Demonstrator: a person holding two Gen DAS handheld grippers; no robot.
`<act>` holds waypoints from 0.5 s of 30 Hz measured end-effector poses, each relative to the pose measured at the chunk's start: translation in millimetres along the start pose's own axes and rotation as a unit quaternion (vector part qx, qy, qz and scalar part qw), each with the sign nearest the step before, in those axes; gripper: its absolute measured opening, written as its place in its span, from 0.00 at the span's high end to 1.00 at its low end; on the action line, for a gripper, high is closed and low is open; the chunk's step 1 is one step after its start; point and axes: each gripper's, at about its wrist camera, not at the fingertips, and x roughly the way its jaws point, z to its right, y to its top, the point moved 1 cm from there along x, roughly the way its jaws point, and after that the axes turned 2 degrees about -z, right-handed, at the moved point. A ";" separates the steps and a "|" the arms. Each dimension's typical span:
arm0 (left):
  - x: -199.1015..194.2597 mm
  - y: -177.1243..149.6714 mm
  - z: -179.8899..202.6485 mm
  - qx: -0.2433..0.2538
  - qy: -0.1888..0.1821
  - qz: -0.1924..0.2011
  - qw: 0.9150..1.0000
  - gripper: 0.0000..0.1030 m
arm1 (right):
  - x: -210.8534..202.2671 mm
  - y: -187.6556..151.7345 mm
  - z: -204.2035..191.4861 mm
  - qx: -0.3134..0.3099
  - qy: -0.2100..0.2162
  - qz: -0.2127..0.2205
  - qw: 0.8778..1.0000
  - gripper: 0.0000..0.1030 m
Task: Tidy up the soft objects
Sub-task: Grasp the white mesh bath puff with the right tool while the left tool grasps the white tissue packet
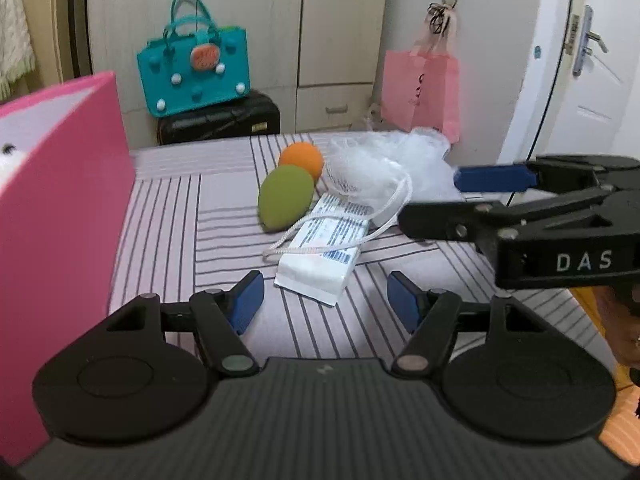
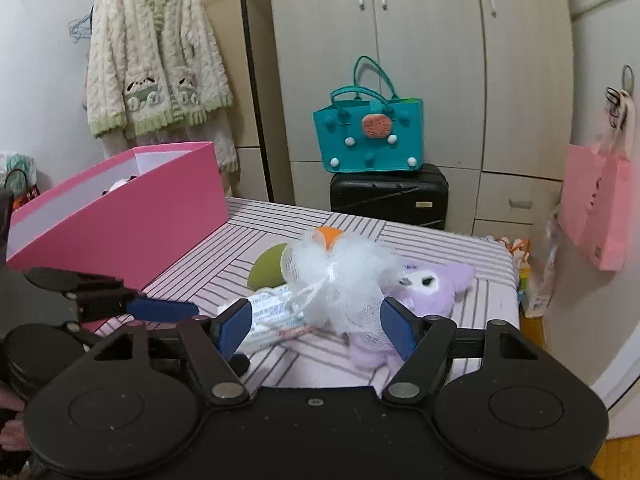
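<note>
Left wrist: frilly mesh pouf [image 1: 384,168], egg-shaped sponge [image 1: 285,197]

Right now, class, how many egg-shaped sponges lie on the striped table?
2: the green sponge lies left of the white mesh puff, and the orange sponge touches it just behind. Others may be hidden under the puff.

Lighting in here is soft, even indoor stuff, fairly bright, no hard shadows or real glare anywhere. Both my wrist views bend hard at the edges: the wardrobe [image 2: 400,60] doors bow and the white door [image 1: 592,60] curves. Dark corners creep in on my right view. The pink box [image 1: 60,220] up close on my left looks smeary and soft.
</note>
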 end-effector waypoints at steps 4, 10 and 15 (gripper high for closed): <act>6.3 0.2 -5.8 -0.011 -0.006 -0.003 1.000 0.36 | 12.4 10.0 1.9 -0.016 -0.014 -0.003 1.000 0.22; 12.4 5.3 -10.3 -0.017 -0.016 -0.005 1.000 0.40 | 29.3 17.3 3.4 -0.047 -0.031 -0.017 0.998 0.19; 17.1 5.8 -13.5 -0.021 -0.021 -0.010 1.000 0.44 | 43.7 16.3 8.9 -0.042 -0.020 -0.017 0.999 0.36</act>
